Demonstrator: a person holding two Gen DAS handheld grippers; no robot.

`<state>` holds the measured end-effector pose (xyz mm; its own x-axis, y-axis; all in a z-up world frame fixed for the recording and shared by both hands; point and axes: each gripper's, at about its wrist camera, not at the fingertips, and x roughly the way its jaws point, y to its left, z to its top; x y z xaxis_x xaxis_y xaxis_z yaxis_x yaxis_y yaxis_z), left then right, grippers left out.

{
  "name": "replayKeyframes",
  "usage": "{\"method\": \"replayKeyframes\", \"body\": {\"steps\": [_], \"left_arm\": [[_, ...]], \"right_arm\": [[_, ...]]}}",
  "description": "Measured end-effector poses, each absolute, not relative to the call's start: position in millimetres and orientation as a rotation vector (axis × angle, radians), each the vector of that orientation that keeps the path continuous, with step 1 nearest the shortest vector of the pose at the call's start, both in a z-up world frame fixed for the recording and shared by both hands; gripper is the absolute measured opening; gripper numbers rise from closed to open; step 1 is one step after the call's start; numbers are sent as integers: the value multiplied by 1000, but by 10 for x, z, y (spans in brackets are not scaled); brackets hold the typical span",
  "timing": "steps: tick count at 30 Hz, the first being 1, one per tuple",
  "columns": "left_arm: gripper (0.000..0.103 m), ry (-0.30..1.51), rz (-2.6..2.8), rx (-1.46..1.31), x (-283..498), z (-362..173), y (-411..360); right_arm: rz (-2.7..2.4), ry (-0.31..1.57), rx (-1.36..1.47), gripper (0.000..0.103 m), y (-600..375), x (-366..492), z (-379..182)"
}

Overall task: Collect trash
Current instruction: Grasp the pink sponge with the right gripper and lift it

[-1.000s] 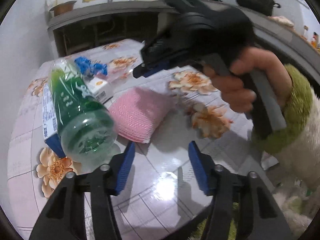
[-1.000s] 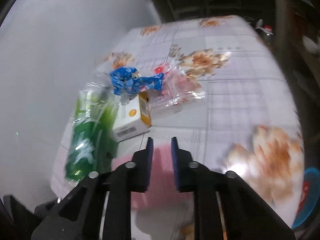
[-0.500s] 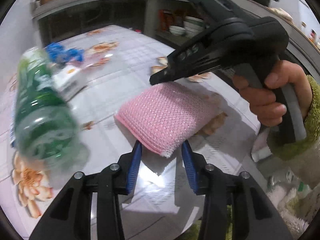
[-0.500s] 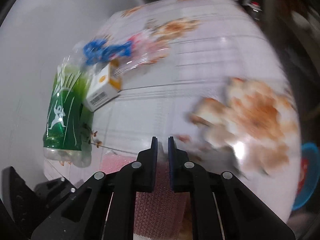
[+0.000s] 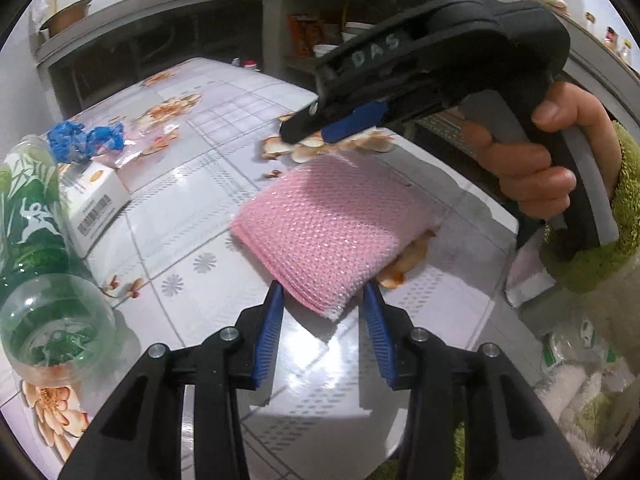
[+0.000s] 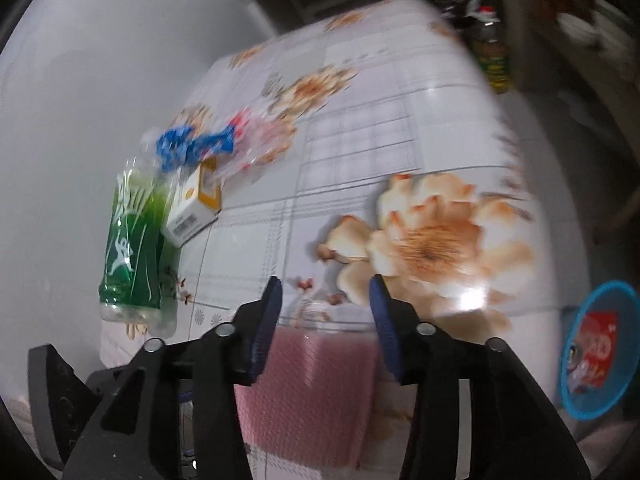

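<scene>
- Now nearer the pink mesh cloth (image 5: 328, 224) than a second ago, with left tongs (image 5: 324, 312) narrowed around its near corner, blue pads beside it and not visibly pressing.
- Spread flat on the flowered tabletop (image 5: 224, 92), near its right edge; trash grouped at the far left: green bottle (image 5: 36, 232), white carton (image 5: 94, 204), blue wrapper (image 5: 84, 140).
- Right tongs (image 6: 326, 312) opening above the cloth's far edge, nothing between the pads.
- Best handled, by judgement: bite each side deep on the fabric, not just the fringe.
- Lift both sides level to stop sagging.
- Keep clear of the bottle; likely to roll.
</scene>
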<state>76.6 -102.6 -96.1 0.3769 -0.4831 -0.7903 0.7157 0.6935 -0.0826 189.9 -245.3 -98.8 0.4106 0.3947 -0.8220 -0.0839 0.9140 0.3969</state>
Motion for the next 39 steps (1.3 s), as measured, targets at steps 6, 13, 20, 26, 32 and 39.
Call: {"method": "replayKeyframes", "body": {"steps": [6,13,20,26,32,39], "left_arm": [[42,912,-746,297,802,-933,-1042],[42,918,-696,261,947,-930,-1043],[42,918,-681,207,980,-807,-931],[54,890,-678,140,1143,-360,-665],[88,854,-744,165,1523,198,-513],[89,845,-637,333,2208,349,-547]], "right_arm": [[343,1140,353,53,-2532,1700,-1054],[348,1167,465,57,-2796,1077,-1069],[247,1102,332,81,-2684,874,-887],[217,1075,217,85,-2382,1004,-878],[199,1030,112,88,-2140,1002,-844],[160,1027,23,89,-2036,992,-923]]}}
